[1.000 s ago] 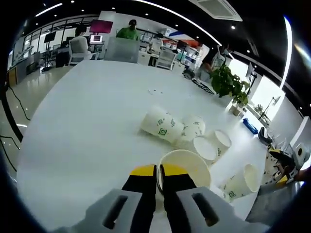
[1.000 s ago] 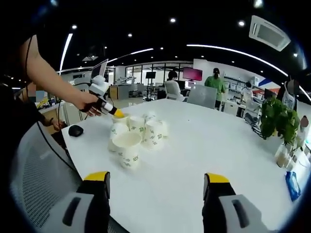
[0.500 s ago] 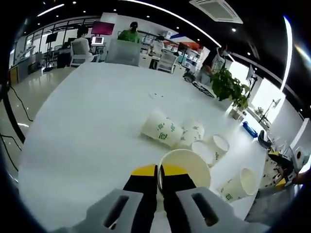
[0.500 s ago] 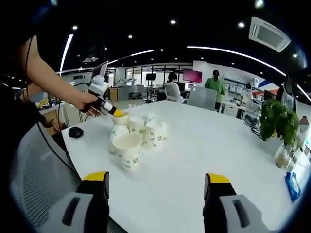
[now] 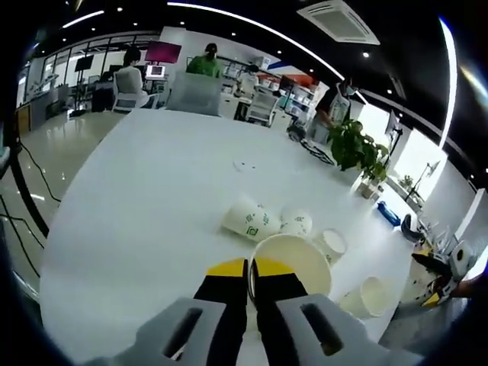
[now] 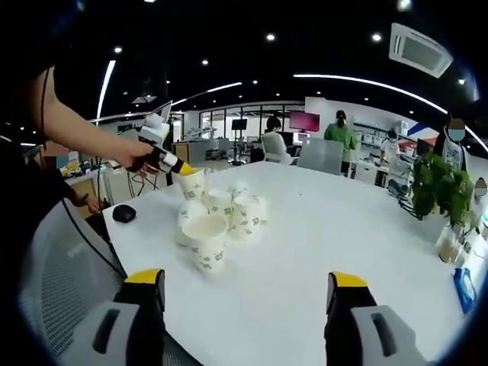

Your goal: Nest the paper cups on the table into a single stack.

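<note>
While the left gripper [image 5: 249,276] pinches the rim of a paper cup [image 5: 293,263] between its yellow-tipped jaws, which are pressed together on the cup wall, that cup is held off the white bench [image 5: 152,191] with its open mouth facing the left gripper view. In the right gripper view the same left gripper [image 6: 181,168] shows at the upper left, held in a person's hand [image 6: 137,156], and the lifted cup [image 6: 193,184] hangs upright just above the cluster of cups below it. On the bench in the left gripper view, a cup on its side [image 5: 248,219] with a green logo lies just beyond the held cup, a second tipped cup [image 5: 296,223] touches it, a third cup [image 5: 332,245] lies beside those with its mouth showing, and a fourth cup [image 5: 364,297] lies apart, near the bench edge. In the right gripper view the nearest cup [image 6: 205,238] of the cluster has its open mouth showing, with the others bunched close behind it. The right gripper [image 6: 248,286] hovers over the near edge of the bench, well apart from the cups, its jaws spread wide and holding nothing. A dark computer mouse [image 6: 124,213] lies near the bench corner, and a potted plant [image 6: 438,191] stands at the far right. People sit and stand in the office beyond the bench.
</note>
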Action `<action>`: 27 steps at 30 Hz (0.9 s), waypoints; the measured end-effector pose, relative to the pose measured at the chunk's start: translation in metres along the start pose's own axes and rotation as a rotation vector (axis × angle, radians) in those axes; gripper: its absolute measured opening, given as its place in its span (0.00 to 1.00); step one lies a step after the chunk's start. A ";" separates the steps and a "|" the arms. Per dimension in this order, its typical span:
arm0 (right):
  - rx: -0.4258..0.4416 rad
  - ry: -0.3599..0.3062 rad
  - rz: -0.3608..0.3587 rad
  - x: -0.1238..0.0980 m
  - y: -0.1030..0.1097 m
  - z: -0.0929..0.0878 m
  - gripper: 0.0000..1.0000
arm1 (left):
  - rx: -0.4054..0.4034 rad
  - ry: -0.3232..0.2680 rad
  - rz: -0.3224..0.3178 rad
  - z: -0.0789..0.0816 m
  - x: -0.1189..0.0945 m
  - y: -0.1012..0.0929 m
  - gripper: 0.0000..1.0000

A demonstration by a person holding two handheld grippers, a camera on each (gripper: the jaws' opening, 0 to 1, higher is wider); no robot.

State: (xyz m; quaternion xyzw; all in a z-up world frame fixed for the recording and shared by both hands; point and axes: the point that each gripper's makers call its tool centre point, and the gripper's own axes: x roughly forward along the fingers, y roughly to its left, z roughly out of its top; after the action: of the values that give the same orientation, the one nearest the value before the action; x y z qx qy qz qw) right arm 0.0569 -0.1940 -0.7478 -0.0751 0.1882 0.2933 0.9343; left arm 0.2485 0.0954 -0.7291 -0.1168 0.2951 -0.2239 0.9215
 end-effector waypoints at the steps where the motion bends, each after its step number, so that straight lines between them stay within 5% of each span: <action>1: 0.002 -0.003 0.002 0.000 0.000 0.001 0.90 | -0.001 -0.004 -0.003 0.003 -0.002 -0.001 0.00; 11: 0.010 -0.017 0.015 0.001 0.002 0.002 0.95 | 0.068 -0.054 -0.069 0.030 -0.018 -0.031 0.00; 27: 0.008 -0.019 0.022 0.001 0.005 0.004 1.00 | 0.067 -0.044 -0.161 0.029 -0.030 -0.085 0.00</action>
State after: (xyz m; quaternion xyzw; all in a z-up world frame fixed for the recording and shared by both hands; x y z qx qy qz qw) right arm 0.0555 -0.1882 -0.7449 -0.0664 0.1816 0.3036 0.9330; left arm 0.2149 0.0378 -0.6618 -0.1143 0.2569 -0.3045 0.9101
